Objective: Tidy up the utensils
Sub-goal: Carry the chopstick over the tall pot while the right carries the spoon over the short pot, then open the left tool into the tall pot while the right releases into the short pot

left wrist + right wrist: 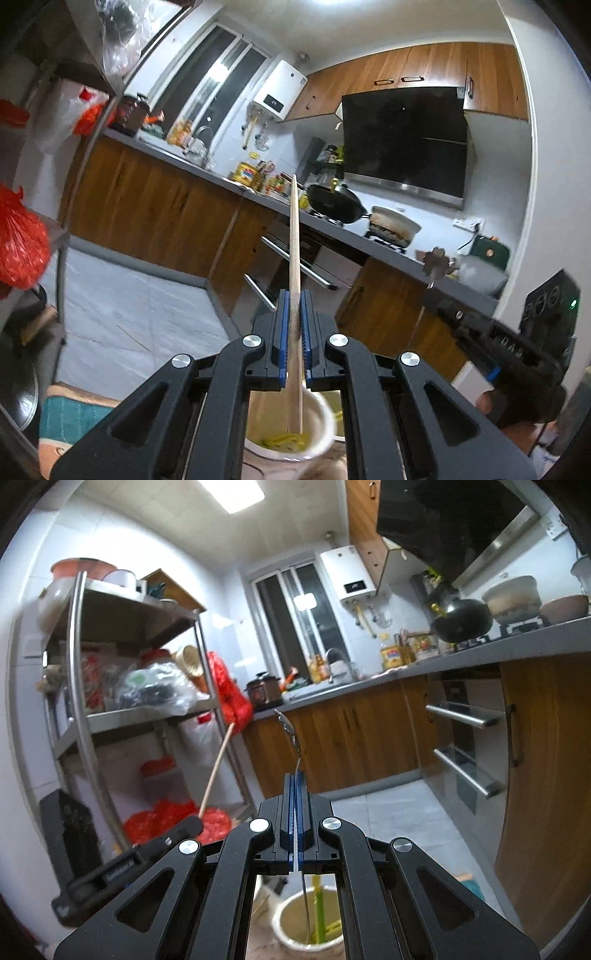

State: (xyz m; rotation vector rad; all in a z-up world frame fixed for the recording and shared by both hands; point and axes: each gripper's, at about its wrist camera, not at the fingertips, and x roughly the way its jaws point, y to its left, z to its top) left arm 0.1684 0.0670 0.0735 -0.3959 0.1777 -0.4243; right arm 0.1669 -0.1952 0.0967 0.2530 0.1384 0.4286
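Note:
My left gripper (294,295) is shut on a long wooden chopstick (293,229) that stands upright between the blue pads. Its lower end shows against the mouth of a cream utensil cup (325,417) holding yellow-green sticks. My right gripper (295,777) is shut on a thin metal utensil (291,734) with an ornate handle end, seen edge-on. Its lower part hangs over the same cup (288,915). Each gripper shows in the other's view: the right gripper (432,291) with the metal utensil (437,258), the left gripper (197,821) with the chopstick (218,764).
A grey counter (343,230) runs along wooden cabinets, with a black wok (334,203), a white pot (395,221) and bottles. Oven handles (461,716) jut out at the right. A steel shelf rack (85,701) with red bags stands left. A person's head (524,410) is low right.

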